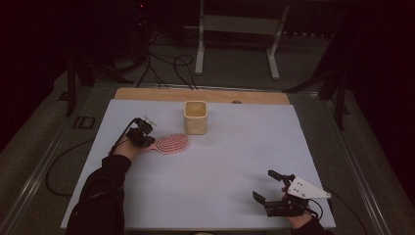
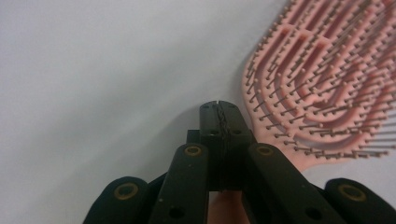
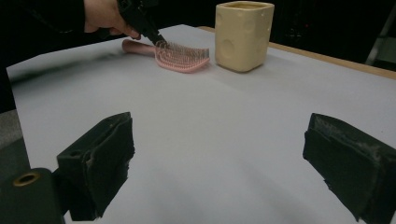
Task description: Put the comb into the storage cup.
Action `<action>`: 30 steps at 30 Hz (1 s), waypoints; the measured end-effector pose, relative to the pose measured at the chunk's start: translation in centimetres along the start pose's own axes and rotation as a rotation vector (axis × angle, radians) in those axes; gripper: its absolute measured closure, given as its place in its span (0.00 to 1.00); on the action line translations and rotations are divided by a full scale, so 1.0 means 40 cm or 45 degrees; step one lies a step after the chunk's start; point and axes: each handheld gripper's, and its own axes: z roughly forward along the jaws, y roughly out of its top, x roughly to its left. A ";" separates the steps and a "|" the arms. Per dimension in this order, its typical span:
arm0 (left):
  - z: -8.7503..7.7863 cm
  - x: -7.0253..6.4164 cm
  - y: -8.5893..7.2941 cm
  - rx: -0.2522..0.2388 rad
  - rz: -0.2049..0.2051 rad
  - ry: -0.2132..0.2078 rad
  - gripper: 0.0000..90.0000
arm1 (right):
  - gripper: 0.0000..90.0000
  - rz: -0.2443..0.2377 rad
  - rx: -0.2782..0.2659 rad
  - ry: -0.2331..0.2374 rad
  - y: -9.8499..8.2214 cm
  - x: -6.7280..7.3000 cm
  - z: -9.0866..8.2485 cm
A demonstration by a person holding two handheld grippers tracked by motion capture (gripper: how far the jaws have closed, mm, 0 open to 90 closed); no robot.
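Note:
A pink hairbrush (image 1: 171, 143) lies bristles up on the white mat (image 1: 220, 166), left of a cream cup (image 1: 195, 117). My left gripper (image 1: 147, 139) is shut with nothing between its jaws; its tip rests at the neck of the hairbrush (image 3: 180, 58), where the handle meets the head. In the left gripper view the closed jaws sit just left of the brush head (image 2: 322, 88), and my left gripper (image 2: 219, 109) points at the mat. My right gripper (image 1: 268, 185) stands open near the front right of the mat, holding nothing. The cup (image 3: 243, 35) stands upright behind the brush.
A wooden strip (image 1: 147, 94) borders the mat's far edge. Cables (image 1: 166, 66) and a white frame (image 1: 240, 24) stand on the floor beyond. Bare mat stretches between the two grippers.

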 end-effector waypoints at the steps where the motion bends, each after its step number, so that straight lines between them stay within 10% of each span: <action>1: -0.003 -0.004 -0.003 0.004 -0.007 -0.004 1.00 | 0.10 0.002 0.002 -0.001 0.000 0.000 0.000; 30: -0.073 -0.071 -0.071 0.053 0.037 -0.030 1.00 | 0.10 -0.007 0.007 -0.001 0.002 0.006 0.005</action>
